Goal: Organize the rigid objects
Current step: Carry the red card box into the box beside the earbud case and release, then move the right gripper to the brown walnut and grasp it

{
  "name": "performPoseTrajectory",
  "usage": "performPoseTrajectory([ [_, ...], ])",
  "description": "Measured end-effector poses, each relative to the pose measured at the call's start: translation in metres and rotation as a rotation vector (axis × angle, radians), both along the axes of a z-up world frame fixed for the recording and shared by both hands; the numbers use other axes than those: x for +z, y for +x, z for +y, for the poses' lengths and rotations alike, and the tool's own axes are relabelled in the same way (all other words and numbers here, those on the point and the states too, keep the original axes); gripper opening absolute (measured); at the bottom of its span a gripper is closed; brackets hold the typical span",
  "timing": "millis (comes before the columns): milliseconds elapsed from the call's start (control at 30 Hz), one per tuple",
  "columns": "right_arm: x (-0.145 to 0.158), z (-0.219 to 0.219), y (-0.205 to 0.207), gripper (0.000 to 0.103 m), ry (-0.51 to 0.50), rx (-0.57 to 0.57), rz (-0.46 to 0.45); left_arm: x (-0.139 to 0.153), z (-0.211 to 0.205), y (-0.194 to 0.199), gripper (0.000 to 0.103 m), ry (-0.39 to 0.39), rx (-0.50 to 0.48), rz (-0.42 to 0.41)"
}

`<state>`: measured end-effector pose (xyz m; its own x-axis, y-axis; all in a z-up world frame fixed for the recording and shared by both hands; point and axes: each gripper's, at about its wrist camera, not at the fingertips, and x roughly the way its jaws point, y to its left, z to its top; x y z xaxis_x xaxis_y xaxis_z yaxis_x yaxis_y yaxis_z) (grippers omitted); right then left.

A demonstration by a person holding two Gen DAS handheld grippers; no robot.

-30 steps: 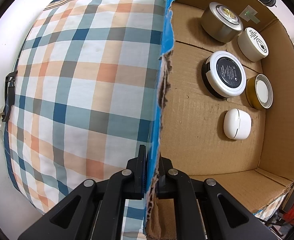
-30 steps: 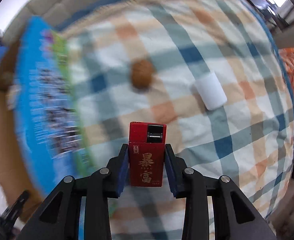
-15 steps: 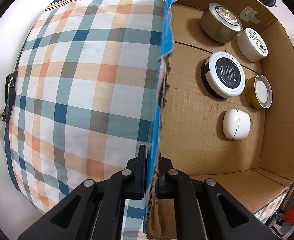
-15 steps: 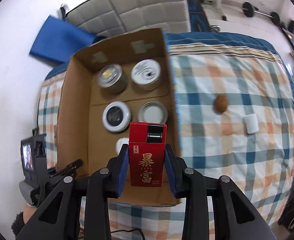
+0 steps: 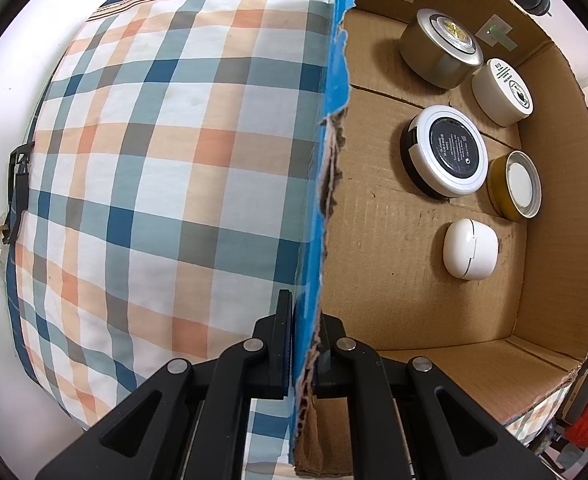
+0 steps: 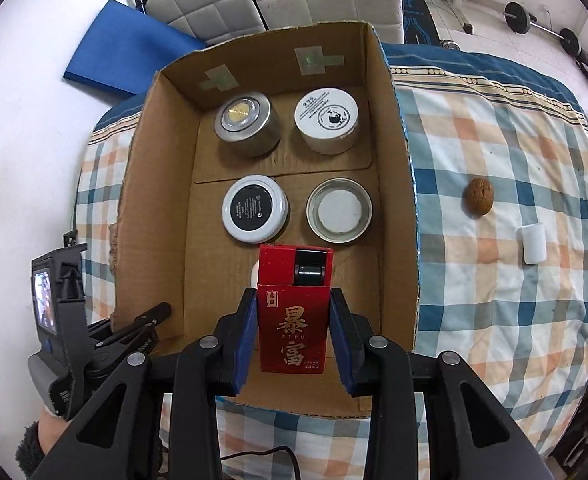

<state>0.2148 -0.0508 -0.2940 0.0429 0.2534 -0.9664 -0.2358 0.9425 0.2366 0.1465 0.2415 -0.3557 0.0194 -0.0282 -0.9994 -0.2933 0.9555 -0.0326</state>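
At the lower centre of the right wrist view, a stiff, light-looking red box point(image 6: 293, 312) is clamped by its long sides in the right gripper point(image 6: 294, 334), while the cardboard box point(image 5: 336, 184) wall is pinched by the left gripper point(image 5: 303, 344).

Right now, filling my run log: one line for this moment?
left tool: shut on box wall | right tool: shut on red box, over cardboard box

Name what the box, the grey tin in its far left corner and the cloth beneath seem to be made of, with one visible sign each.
Box: corrugated cardboard, matte brown; its torn wall edge shows fluting.
Grey tin: probably metal, with a dull brushed sheen and a gold-coloured disc set in the lid.
Cloth: woven fabric, matte check print; it dimples and creases softly.
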Motion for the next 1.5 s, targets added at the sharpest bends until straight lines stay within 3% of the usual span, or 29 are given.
performPoseTrajectory([
  [333, -0.04, 0.015, 0.002, 0.037, -0.081, 0.048, 0.074, -0.001, -0.003, 0.0, 0.004, 0.005, -0.011, 0.001],
  [567, -0.075, 0.033, 0.006, 0.037, -0.219, 0.112, 0.12, -0.002, -0.005, 0.0, 0.004, 0.003, -0.013, 0.002],
  [700, -0.084, 0.032, 0.01, 0.041, -0.278, 0.089, 0.134, -0.001, -0.005, 0.0, 0.004, 0.001, -0.011, 0.0],
  [767, -0.083, 0.029, 0.011, 0.066, -0.269, 0.073, 0.136, -0.001, -0.005, 0.0, 0.004, -0.001, -0.012, 0.001],
  [800, -0.08, 0.028, 0.012, 0.073, -0.264, 0.069, 0.132, -0.002, -0.005, 0.0, 0.004, 0.0, -0.012, 0.001],
  [833, -0.077, 0.027, 0.013, 0.079, -0.262, 0.066, 0.123, -0.002, -0.005, 0.0, 0.004, -0.001, -0.012, 0.002],
  [900, -0.072, 0.025, 0.013, 0.08, -0.254, 0.061, 0.114, -0.002, -0.005, 0.0, 0.004, 0.0, -0.013, 0.003],
  [967, -0.066, 0.024, 0.013, 0.092, -0.249, 0.057, 0.107, -0.003, -0.006, 0.001, 0.004, 0.004, -0.015, 0.005],
  [1133, -0.052, 0.019, 0.012, 0.103, -0.216, 0.028, 0.092, -0.004, -0.008, 0.002, 0.004, 0.006, -0.019, 0.008],
  [1500, -0.004, 0.018, 0.007, 0.103, -0.148, 0.01, 0.008, -0.003, -0.009, 0.003, 0.004, 0.01, -0.02, 0.011],
])
